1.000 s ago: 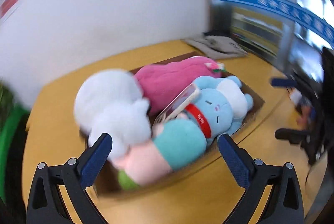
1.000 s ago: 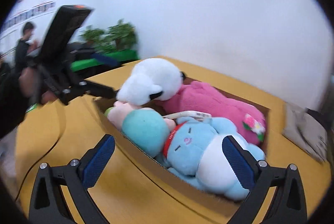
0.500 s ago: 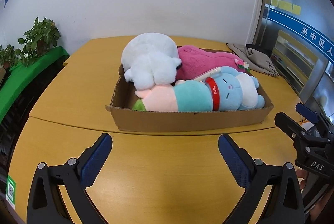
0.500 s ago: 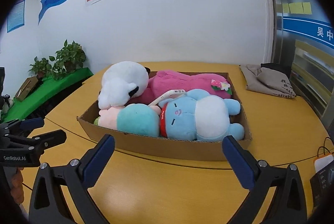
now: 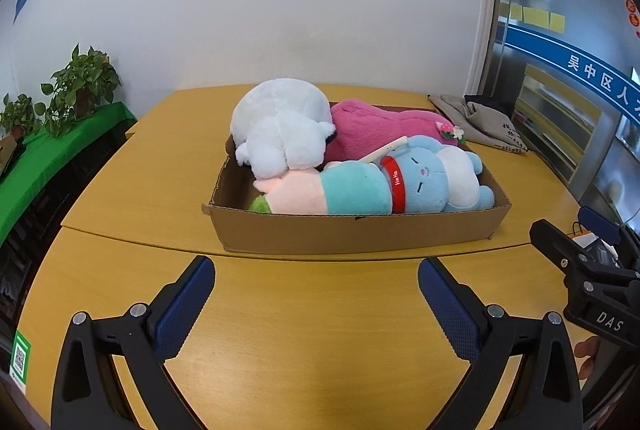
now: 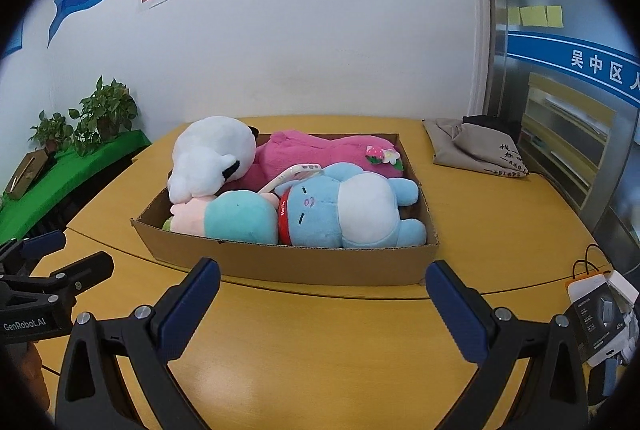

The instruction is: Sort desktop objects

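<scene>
A shallow cardboard box (image 5: 356, 234) (image 6: 304, 262) sits mid-table, packed with soft toys. A white plush (image 5: 280, 129) (image 6: 212, 153) lies at its left, a pink plush (image 5: 380, 125) (image 6: 320, 153) at the back, a blue plush with a red collar (image 5: 432, 181) (image 6: 348, 209) in front, and a teal-and-pink plush (image 5: 320, 193) (image 6: 232, 213) beside it. A white phone-like object (image 5: 384, 151) (image 6: 292, 175) rests on top. My left gripper (image 5: 316, 298) and my right gripper (image 6: 322, 300) both stand open and empty, short of the box's front wall.
The yellow wooden table (image 5: 300, 330) has bare room in front of the box. A folded grey cloth bag (image 6: 476, 149) lies at the back right. A small boxed product (image 6: 600, 314) sits at the right edge. Potted plants (image 5: 80, 89) stand on a green shelf at left.
Both grippers pulled back from close over the toys to a spot in front of the box, and the views steadied. Both stayed open.
</scene>
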`<action>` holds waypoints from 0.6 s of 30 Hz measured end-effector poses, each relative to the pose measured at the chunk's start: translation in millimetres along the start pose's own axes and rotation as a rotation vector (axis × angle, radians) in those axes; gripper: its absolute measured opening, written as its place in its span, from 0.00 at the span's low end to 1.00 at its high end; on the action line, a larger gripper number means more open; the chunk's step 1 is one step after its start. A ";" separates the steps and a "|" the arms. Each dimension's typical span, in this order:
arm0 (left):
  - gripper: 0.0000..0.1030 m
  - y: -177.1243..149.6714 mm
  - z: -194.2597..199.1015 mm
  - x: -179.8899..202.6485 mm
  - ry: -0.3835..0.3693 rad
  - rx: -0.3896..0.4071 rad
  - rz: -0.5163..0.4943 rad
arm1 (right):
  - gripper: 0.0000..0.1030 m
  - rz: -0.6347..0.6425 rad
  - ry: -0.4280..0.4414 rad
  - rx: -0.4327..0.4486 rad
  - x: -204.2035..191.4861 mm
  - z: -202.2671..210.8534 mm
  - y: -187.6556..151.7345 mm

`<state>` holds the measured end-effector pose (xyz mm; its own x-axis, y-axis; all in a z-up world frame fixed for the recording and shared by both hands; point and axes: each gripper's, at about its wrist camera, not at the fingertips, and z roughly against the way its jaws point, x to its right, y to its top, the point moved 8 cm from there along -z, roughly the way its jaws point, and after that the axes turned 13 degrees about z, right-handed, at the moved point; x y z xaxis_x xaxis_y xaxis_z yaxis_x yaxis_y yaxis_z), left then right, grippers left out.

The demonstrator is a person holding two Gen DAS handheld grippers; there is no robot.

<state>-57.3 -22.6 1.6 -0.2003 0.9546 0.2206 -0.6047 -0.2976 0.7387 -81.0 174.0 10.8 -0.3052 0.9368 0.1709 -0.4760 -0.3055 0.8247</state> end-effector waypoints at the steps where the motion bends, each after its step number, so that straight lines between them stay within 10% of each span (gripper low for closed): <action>1: 1.00 -0.6 1.0 1.7 0.000 0.002 -0.004 | 1.00 0.002 0.009 0.004 -2.7 1.3 0.2; 18: 1.00 -5.1 3.7 1.0 0.020 0.021 -0.004 | 1.00 0.040 0.007 -0.005 -21.6 1.9 -4.7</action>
<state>-51.5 -20.1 0.5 -0.2132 0.9552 0.2051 -0.5892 -0.2932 0.7529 -70.6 155.5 4.2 -0.3303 0.9224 0.2001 -0.4669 -0.3439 0.8147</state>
